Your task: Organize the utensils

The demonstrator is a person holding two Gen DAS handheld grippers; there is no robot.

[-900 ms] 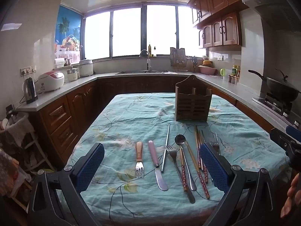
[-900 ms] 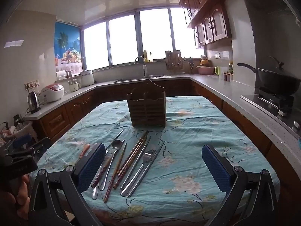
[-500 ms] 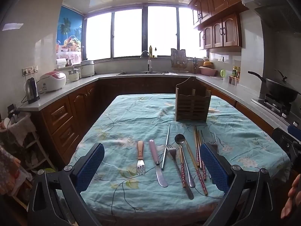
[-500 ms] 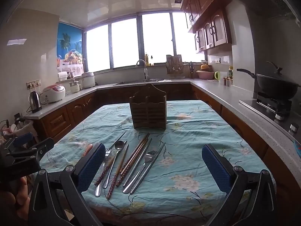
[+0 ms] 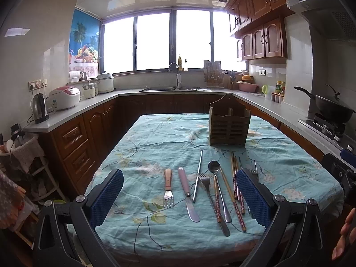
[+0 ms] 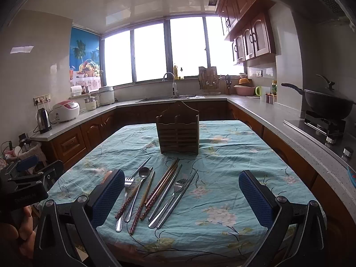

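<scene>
Kitchen with counters on three sides; my bench stands in the middle under a teal floral cloth, near edge just below both cameras. Wooden utensil holder upright on the far half, right of centre in the left view, well apart from every bench edge. Loose utensils lie flat in a row on the near half: wood-handled fork, pink-handled knife, a steel chopstick, a steel fork, a spoon, patterned chopsticks; the longest tips lie near the front edge but none overhangs it. Left gripper hovers short of the near edge, jaws wide, nothing between them; the row sits ahead between the pads. Right gripper also off the near edge, jaws wide and empty. From the right view, bare cloth runs from the utensils to the right-hand edge. Stove with a lidded wok stands on the right counter beyond a narrow aisle.
</scene>
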